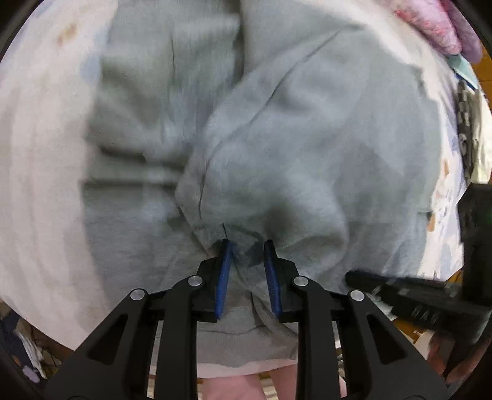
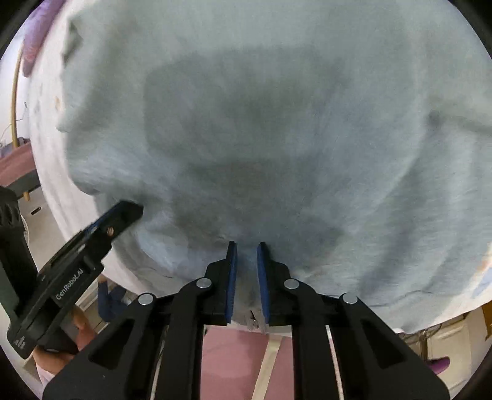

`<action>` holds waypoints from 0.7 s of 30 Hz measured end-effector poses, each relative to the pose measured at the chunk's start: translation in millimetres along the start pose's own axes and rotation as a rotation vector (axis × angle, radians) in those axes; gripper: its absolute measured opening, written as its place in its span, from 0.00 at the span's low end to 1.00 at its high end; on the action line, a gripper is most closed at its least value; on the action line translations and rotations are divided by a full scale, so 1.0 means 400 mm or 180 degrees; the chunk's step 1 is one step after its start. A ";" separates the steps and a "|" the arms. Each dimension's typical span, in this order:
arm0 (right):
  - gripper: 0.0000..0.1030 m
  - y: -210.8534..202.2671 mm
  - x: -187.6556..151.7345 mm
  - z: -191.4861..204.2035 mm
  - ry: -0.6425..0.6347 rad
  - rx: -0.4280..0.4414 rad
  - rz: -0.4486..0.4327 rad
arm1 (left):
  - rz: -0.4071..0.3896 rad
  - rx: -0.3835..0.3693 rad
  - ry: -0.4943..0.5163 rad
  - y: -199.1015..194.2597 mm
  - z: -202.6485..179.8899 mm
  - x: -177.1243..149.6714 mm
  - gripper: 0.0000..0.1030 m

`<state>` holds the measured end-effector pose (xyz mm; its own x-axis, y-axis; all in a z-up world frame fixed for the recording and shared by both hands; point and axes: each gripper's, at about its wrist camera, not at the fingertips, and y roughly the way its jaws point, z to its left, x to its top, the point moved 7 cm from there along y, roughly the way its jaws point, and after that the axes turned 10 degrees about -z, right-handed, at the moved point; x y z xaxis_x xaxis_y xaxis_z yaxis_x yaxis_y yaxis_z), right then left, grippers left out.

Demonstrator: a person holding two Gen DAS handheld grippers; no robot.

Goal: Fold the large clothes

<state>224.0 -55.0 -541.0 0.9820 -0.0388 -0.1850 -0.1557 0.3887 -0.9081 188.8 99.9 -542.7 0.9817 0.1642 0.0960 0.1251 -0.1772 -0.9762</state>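
Bed sheet (image 1: 37, 172) carries the grey garment (image 1: 307, 129), spread away from its near edge. Left hand-held gripper (image 1: 247, 246) and right hand-held gripper (image 2: 247, 246) each pinch the near hem, side by side, equally close; the fold runs away from them.

A pale sheet with faint printed patches (image 1: 40, 147) covers the surface under both grippers. A light grey-blue garment (image 1: 307, 147) lies directly on it, spreading ahead of the left gripper (image 1: 247, 246) and the right gripper (image 2: 246, 246). Pink and purple fluffy fabric (image 1: 442, 27) sits at the far right ahead of the left one.
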 end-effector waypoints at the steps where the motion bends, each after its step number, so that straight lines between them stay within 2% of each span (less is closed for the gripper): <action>1: 0.14 -0.027 0.017 0.000 0.0000 0.0037 -0.0087 | -0.0011 -0.0003 0.0017 -0.020 0.008 0.019 0.23; 4: 0.14 -0.121 0.117 -0.015 0.0047 0.0084 -0.0442 | -0.0053 -0.0123 -0.0062 -0.056 0.006 0.088 0.23; 9: 0.14 -0.193 0.305 -0.056 0.0100 -0.0056 -0.0902 | -0.0309 -0.0061 0.0025 -0.046 -0.030 0.270 0.23; 11: 0.14 -0.184 0.344 -0.059 0.0121 -0.0006 -0.1024 | -0.0426 -0.0060 0.0021 -0.033 -0.049 0.331 0.23; 15: 0.14 -0.130 0.450 -0.080 0.0118 -0.0143 -0.1104 | -0.0555 0.0033 0.0023 0.036 -0.079 0.412 0.22; 17: 0.11 -0.051 0.477 -0.101 0.0190 -0.0231 -0.0993 | -0.0364 0.0127 0.0030 0.130 -0.102 0.415 0.22; 18: 0.11 -0.036 0.485 -0.109 0.0266 -0.0169 -0.1062 | -0.0412 0.0147 0.0043 0.148 -0.104 0.423 0.22; 21: 0.12 -0.057 0.472 -0.118 0.0366 -0.0090 -0.1149 | -0.0442 0.0161 0.0205 0.136 -0.115 0.419 0.20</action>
<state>408.1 -114.7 -573.0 0.9560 -0.2723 0.1092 0.1936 0.3057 -0.9323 366.8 73.0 -570.7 0.9629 0.1207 0.2414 0.2544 -0.1078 -0.9611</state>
